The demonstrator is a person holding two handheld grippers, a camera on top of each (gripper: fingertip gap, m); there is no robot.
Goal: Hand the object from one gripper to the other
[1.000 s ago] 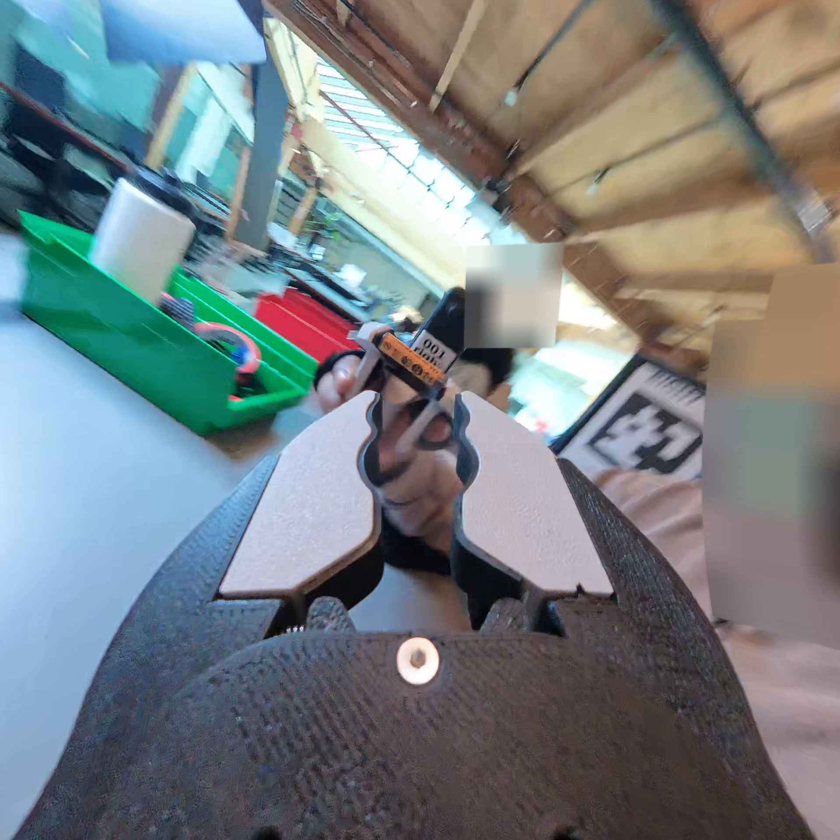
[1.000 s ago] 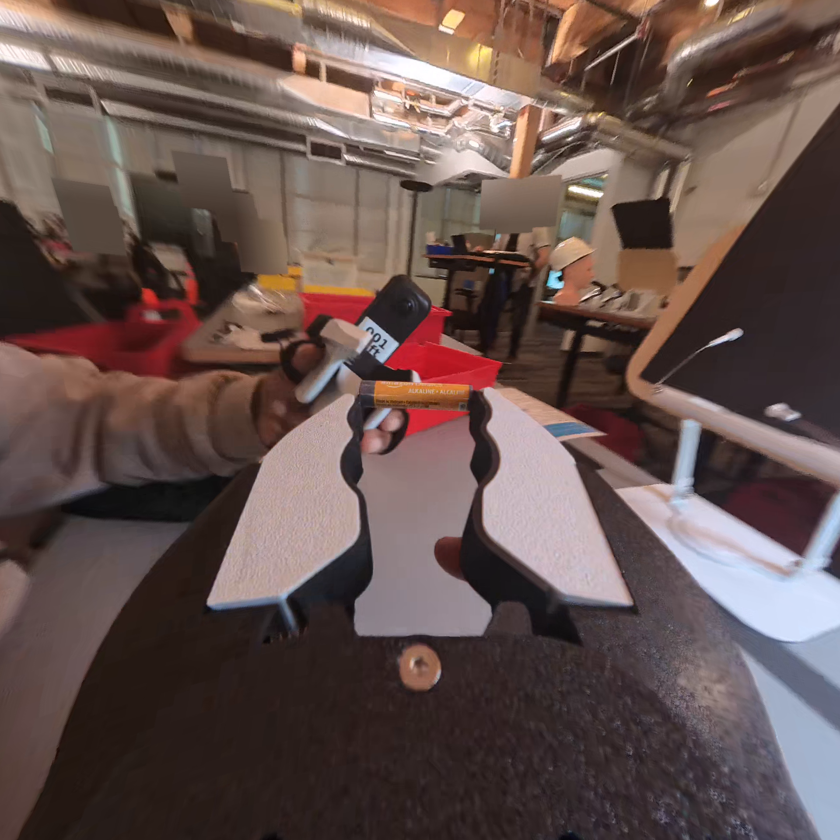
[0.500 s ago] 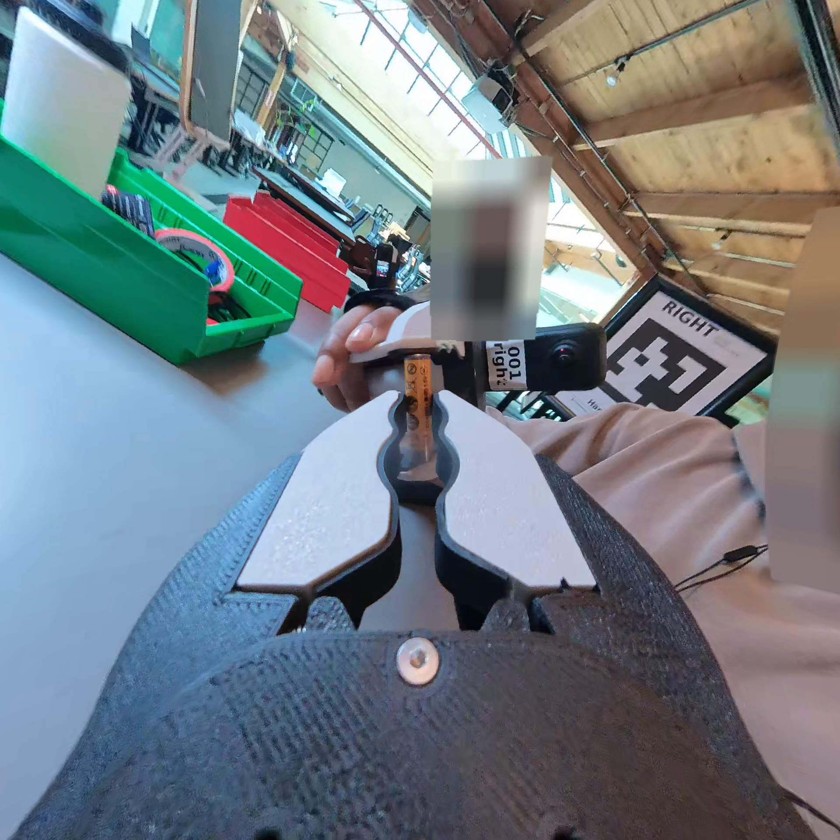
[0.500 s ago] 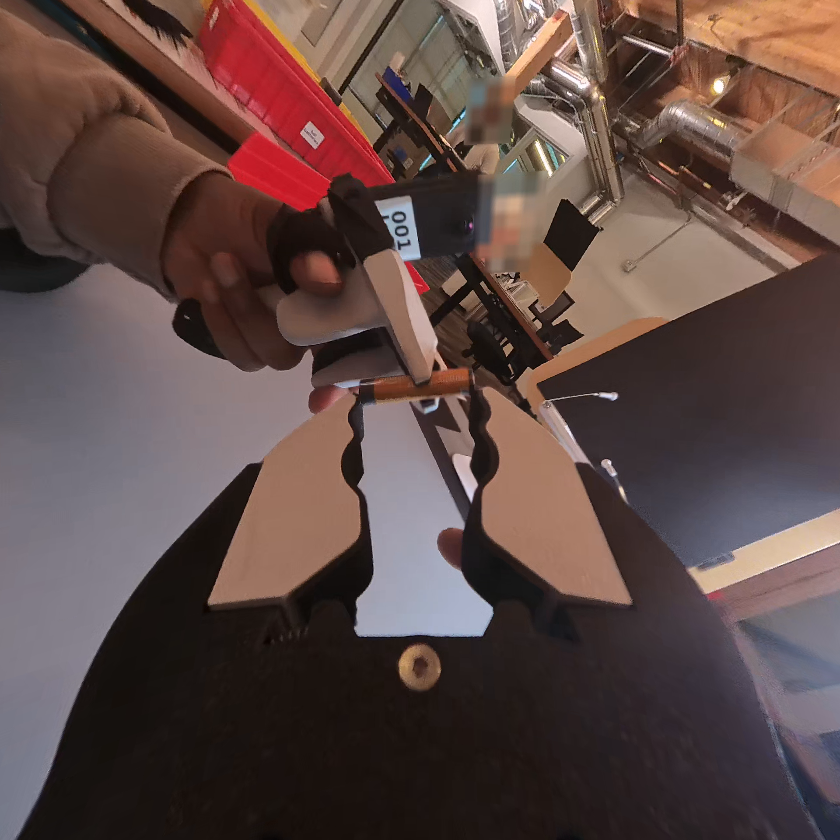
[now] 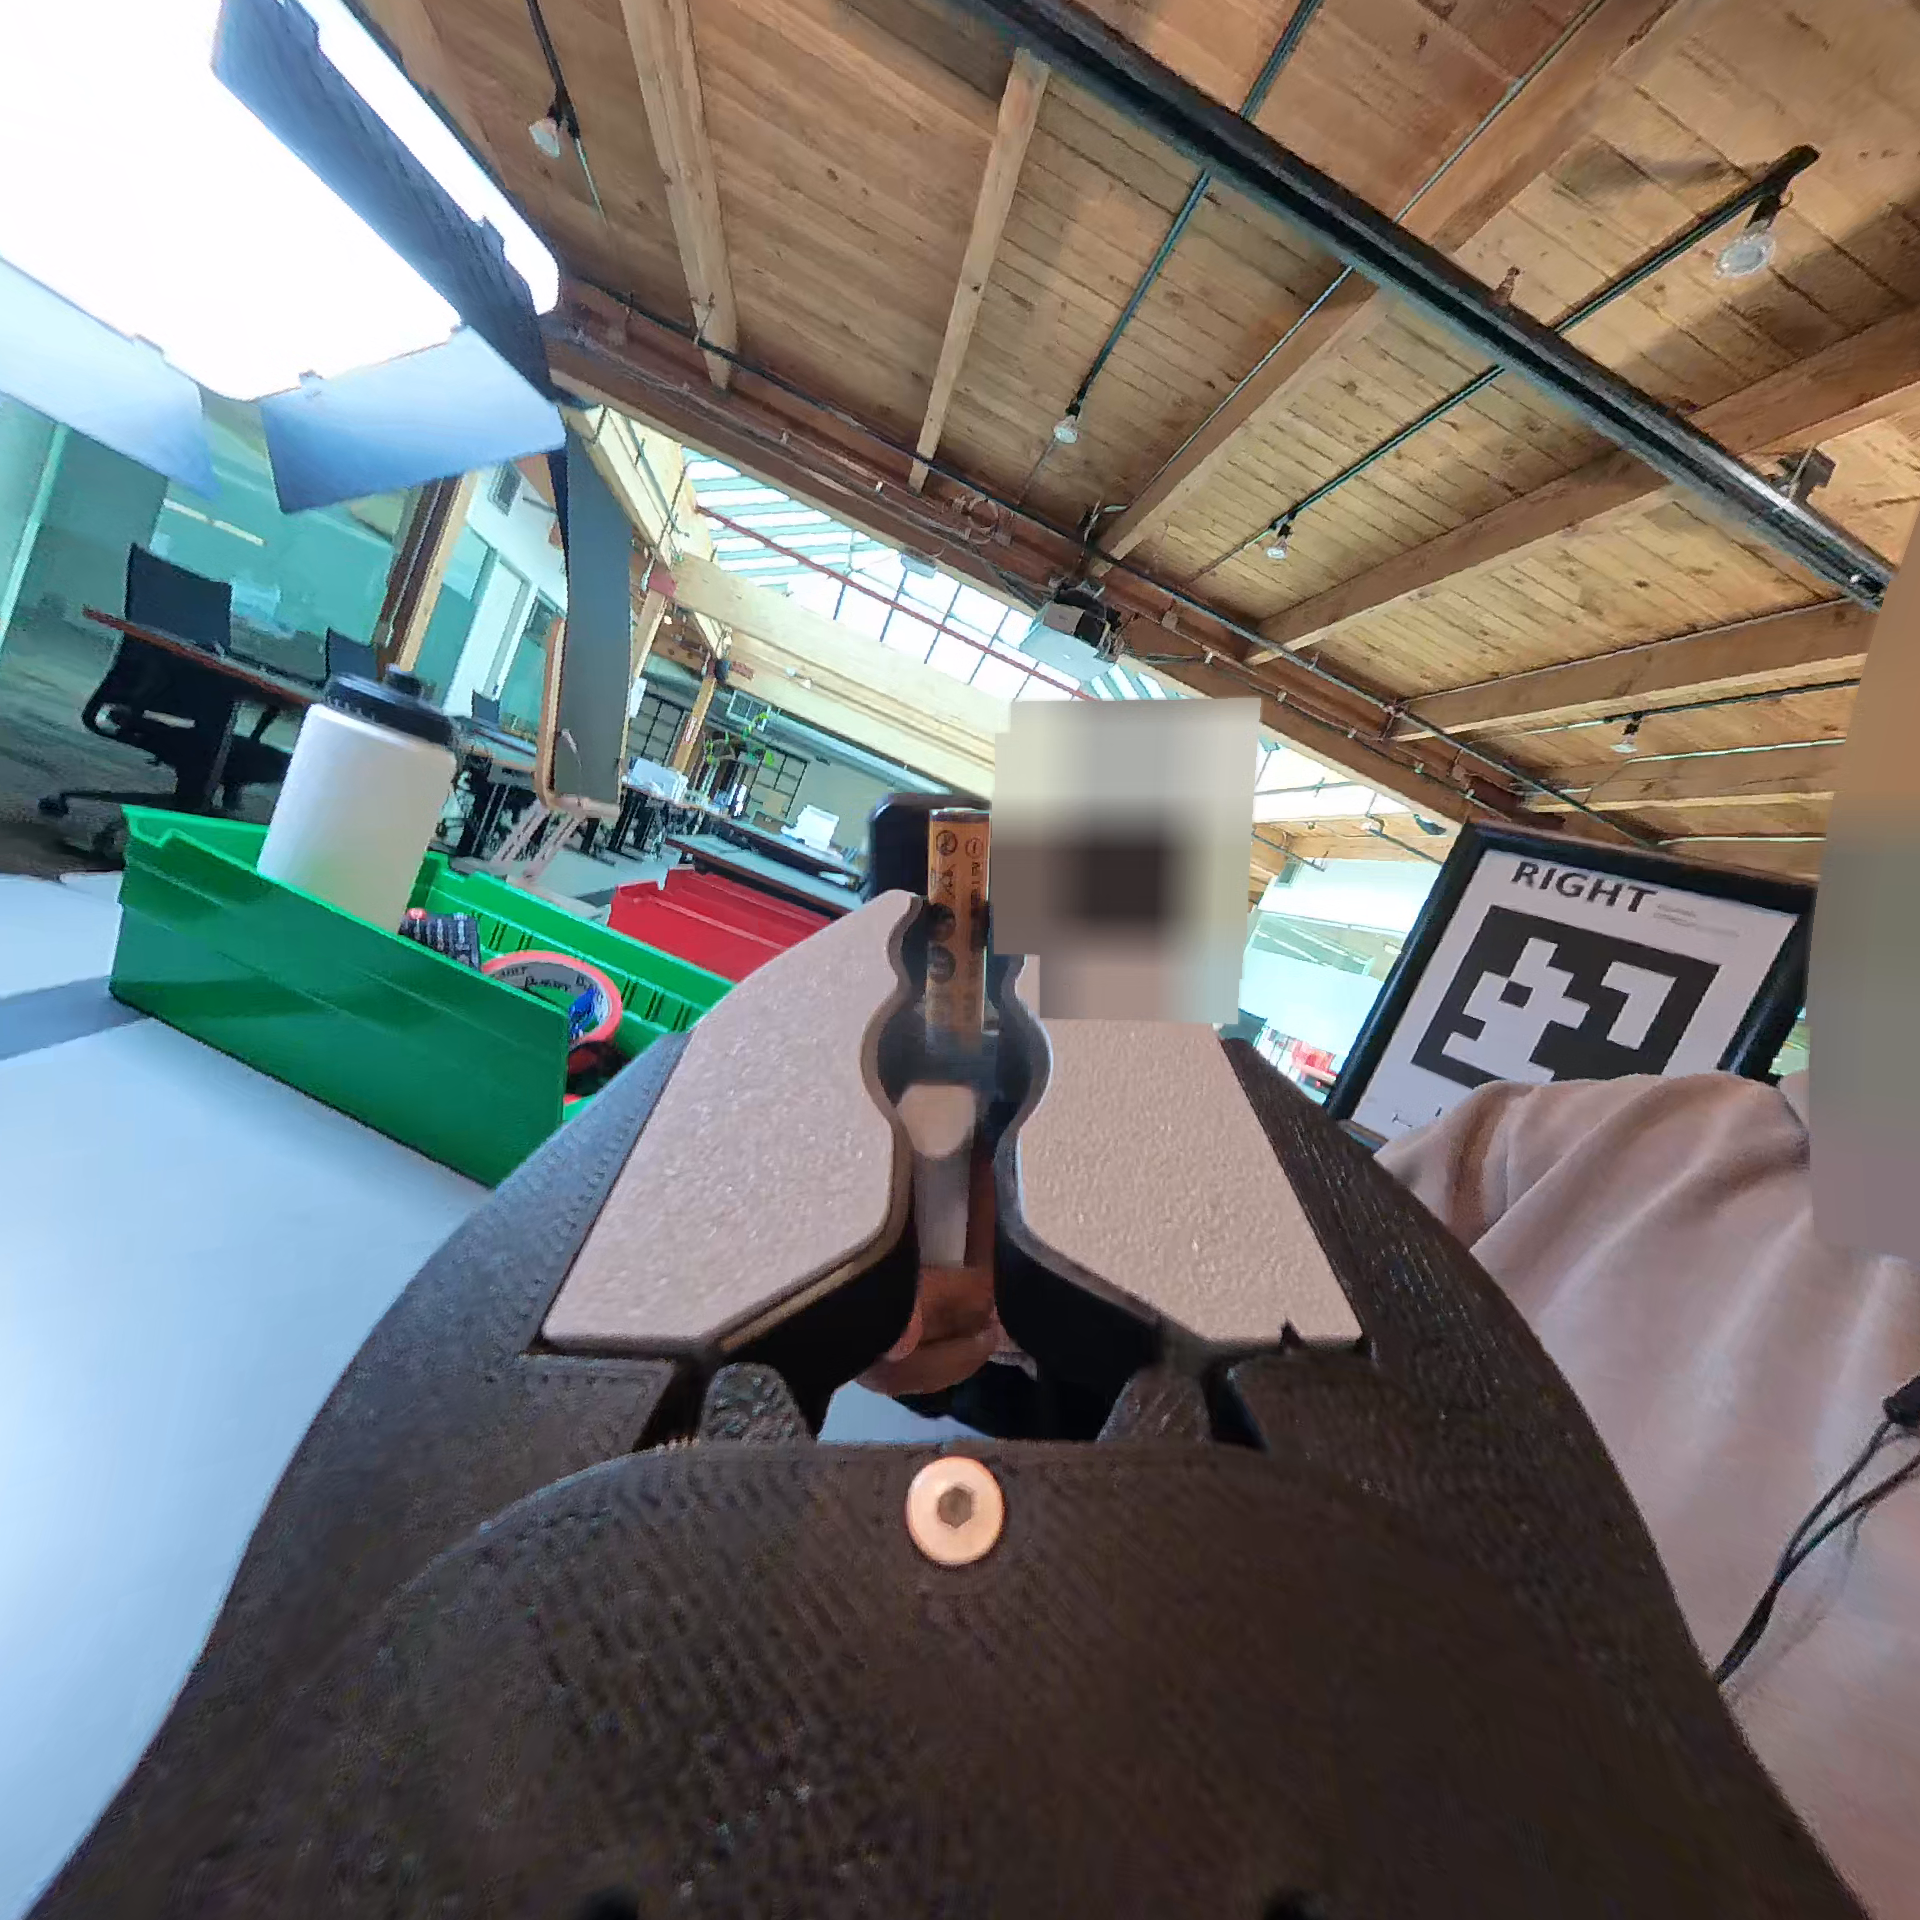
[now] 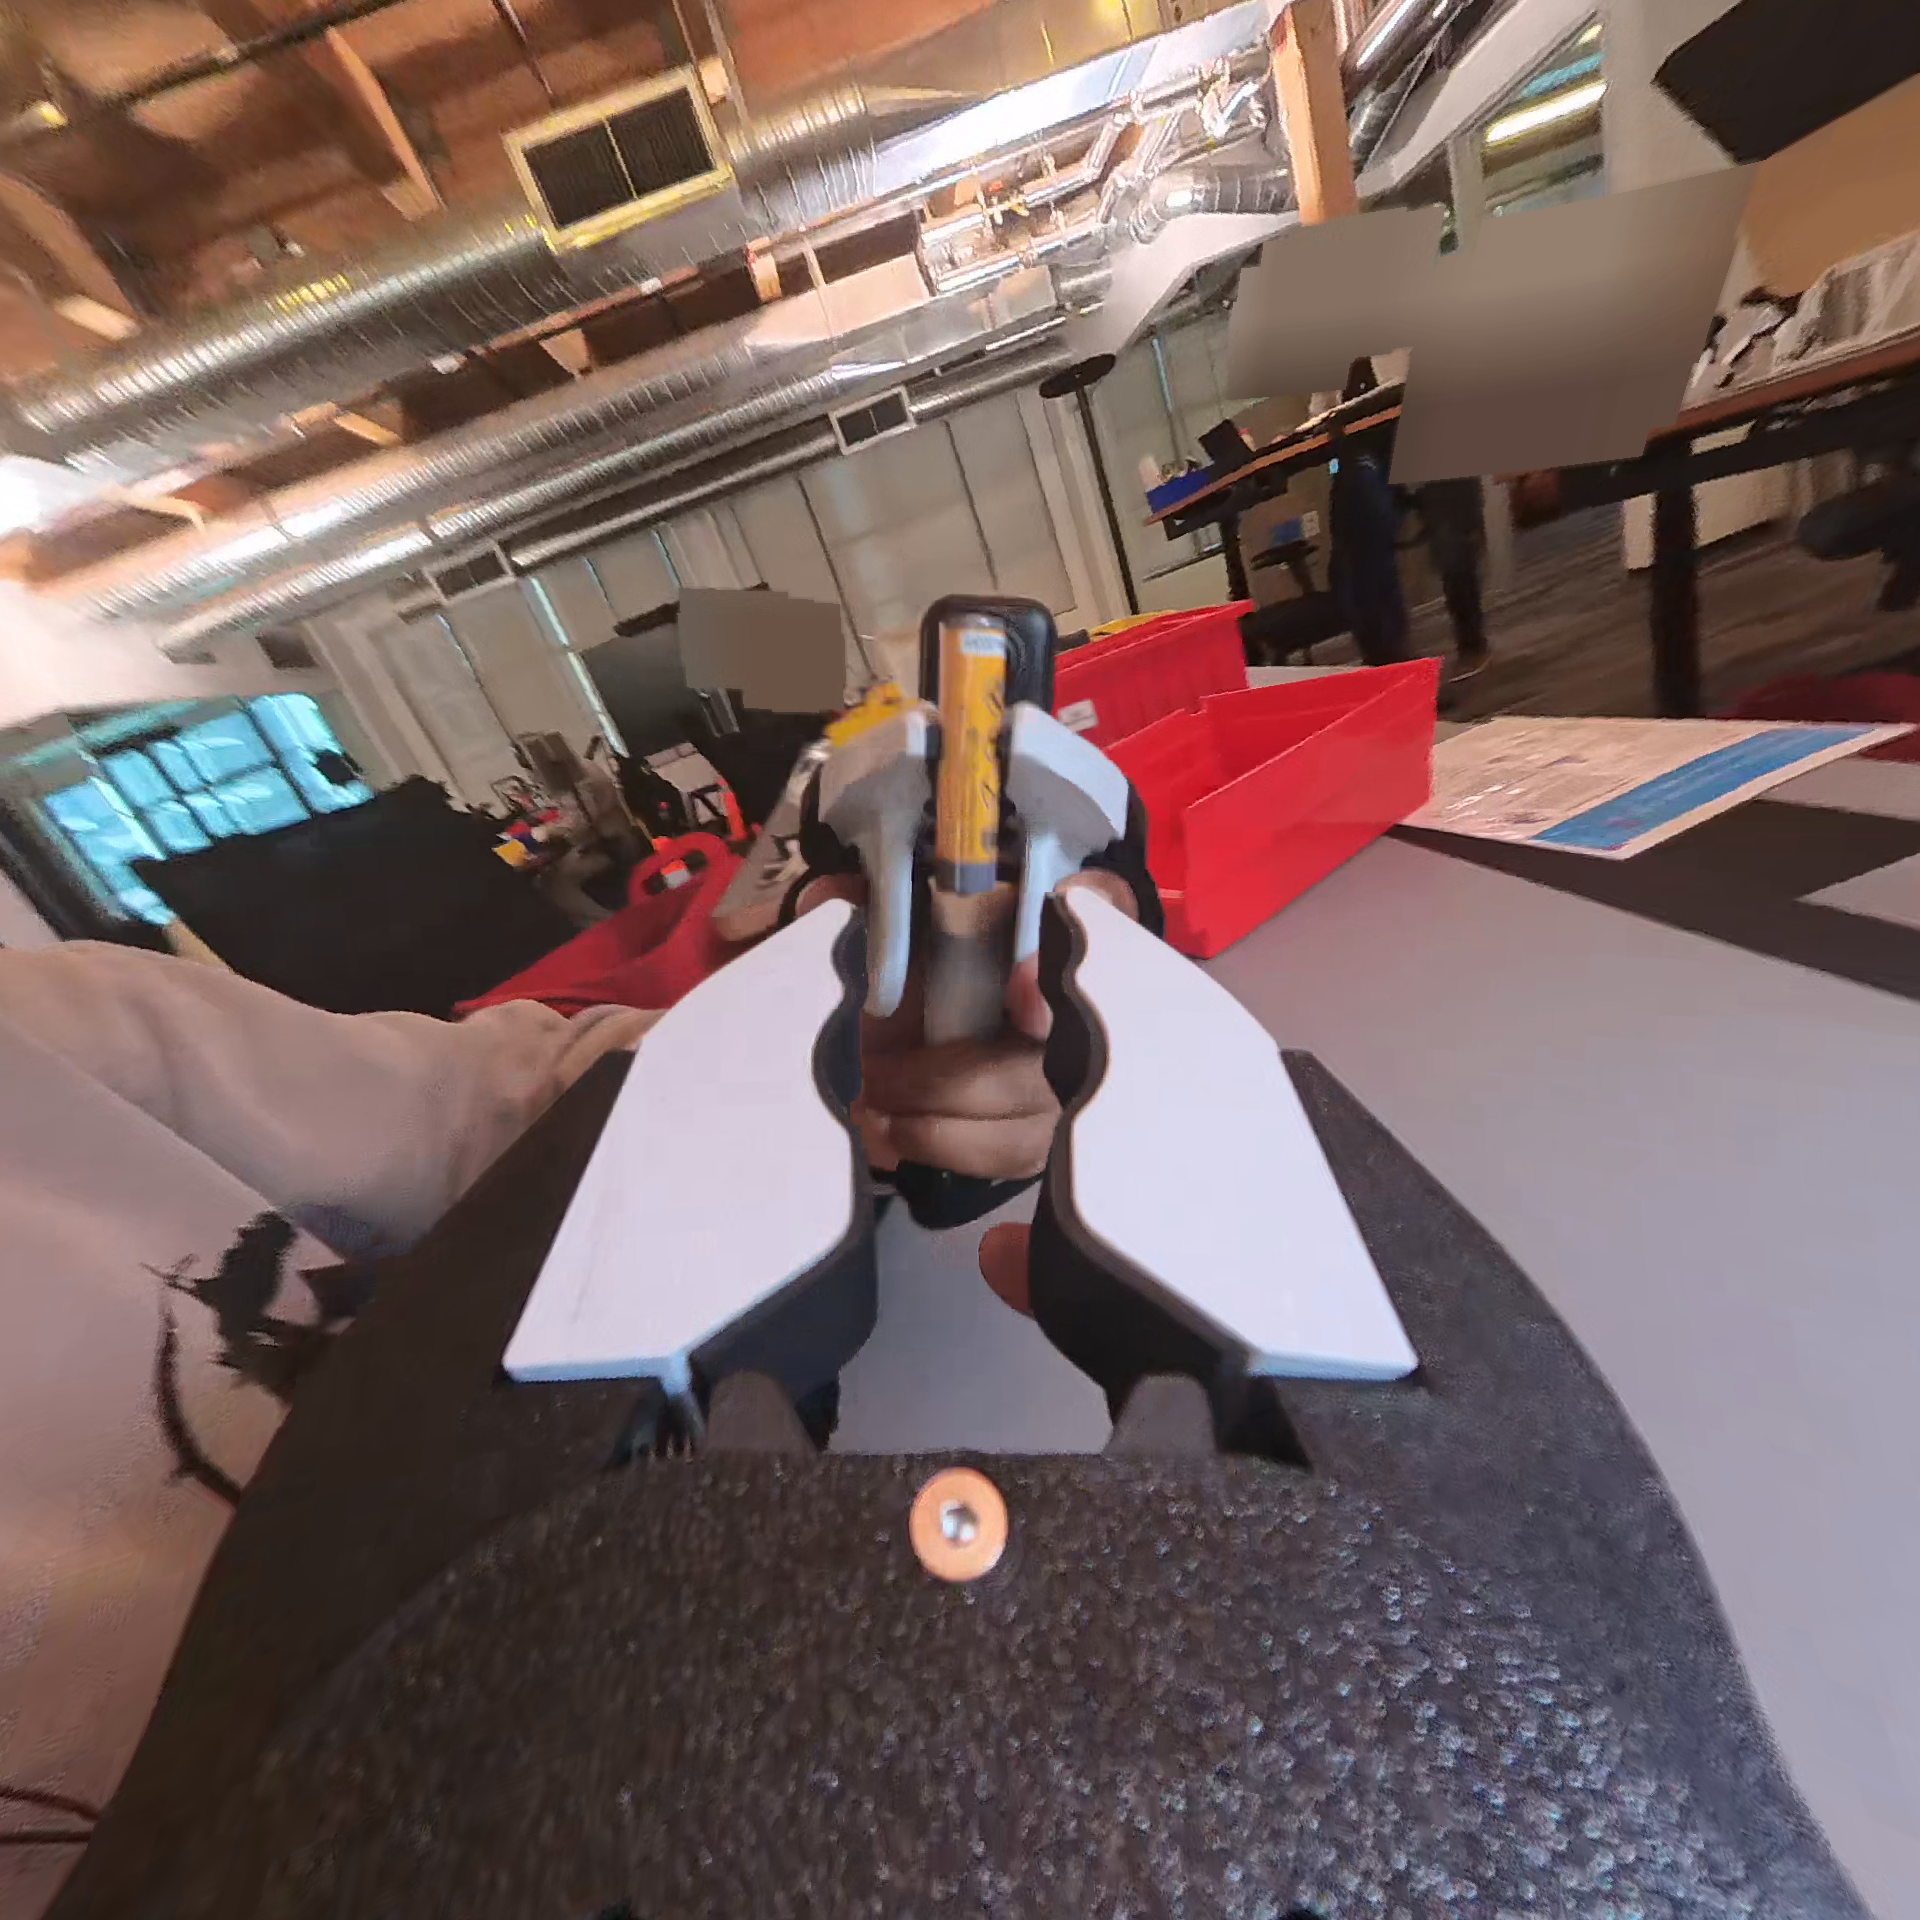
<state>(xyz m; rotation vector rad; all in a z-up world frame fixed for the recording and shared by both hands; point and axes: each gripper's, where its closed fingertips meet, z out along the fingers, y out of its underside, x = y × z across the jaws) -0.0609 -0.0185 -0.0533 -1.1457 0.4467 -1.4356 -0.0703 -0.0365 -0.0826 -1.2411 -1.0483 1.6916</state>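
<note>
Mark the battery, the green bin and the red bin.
battery [image 5: 954, 935]: left wrist view, on its printed side, above the clamping fingers.
green bin [image 5: 332, 1023]: left wrist view, on its near outer wall.
red bin [image 6: 1299, 800]: right wrist view, on its front wall.

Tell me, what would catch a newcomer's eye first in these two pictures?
The orange battery, standing upright and pinched between the pale fingers of the left gripper, mid-air and dead centre in the right wrist view. The right gripper sits open just in front of it, not touching. Behind, bright bins stand on the grey table: a red bin there, and a green bin in the left wrist view.
</note>
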